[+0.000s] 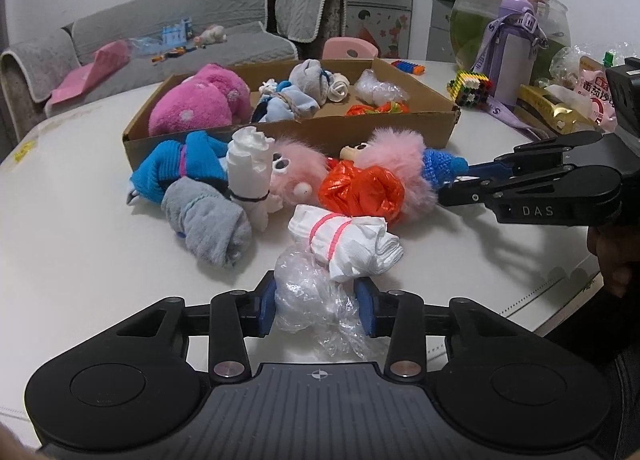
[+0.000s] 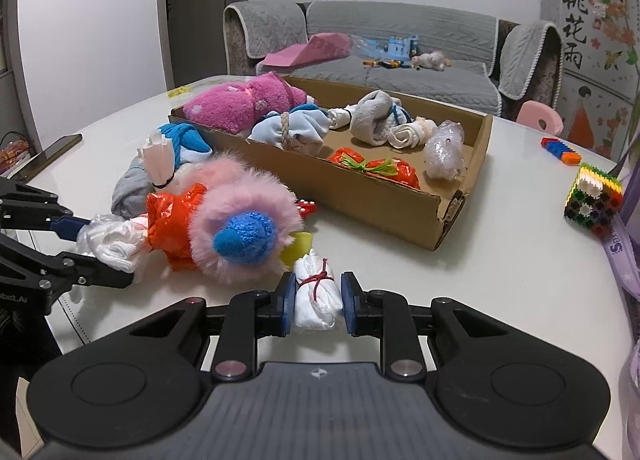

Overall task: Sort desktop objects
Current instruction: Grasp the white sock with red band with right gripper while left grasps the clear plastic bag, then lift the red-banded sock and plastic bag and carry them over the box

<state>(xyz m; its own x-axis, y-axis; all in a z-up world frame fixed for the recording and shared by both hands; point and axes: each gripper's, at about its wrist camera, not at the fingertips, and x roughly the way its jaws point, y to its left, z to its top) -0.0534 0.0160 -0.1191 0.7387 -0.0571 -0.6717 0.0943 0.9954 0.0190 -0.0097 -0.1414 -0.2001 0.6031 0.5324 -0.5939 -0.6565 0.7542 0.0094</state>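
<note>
Left wrist view, bottom middle: your left gripper [image 1: 318, 310] squeezes a crinkly clear plastic bag [image 1: 308, 300]. Right wrist view, bottom middle: your right gripper [image 2: 314, 306] pinches a small white bundle [image 2: 316, 296] tied with red string, maybe tissue. Both rest on the smooth white table [image 2: 500, 280]. Mid-frame, fluffy pink toys [image 2: 244, 216], a shiny orange bag [image 2: 172, 220] and soft socks [image 1: 208, 216] wait unsorted. Higher up, the cardboard box [image 2: 360, 196] already holds several soft rolls and bags.

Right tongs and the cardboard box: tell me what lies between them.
In the right wrist view, only bare white table separates the right tongs, shut on a small tied white bundle, from the cardboard box.
</note>
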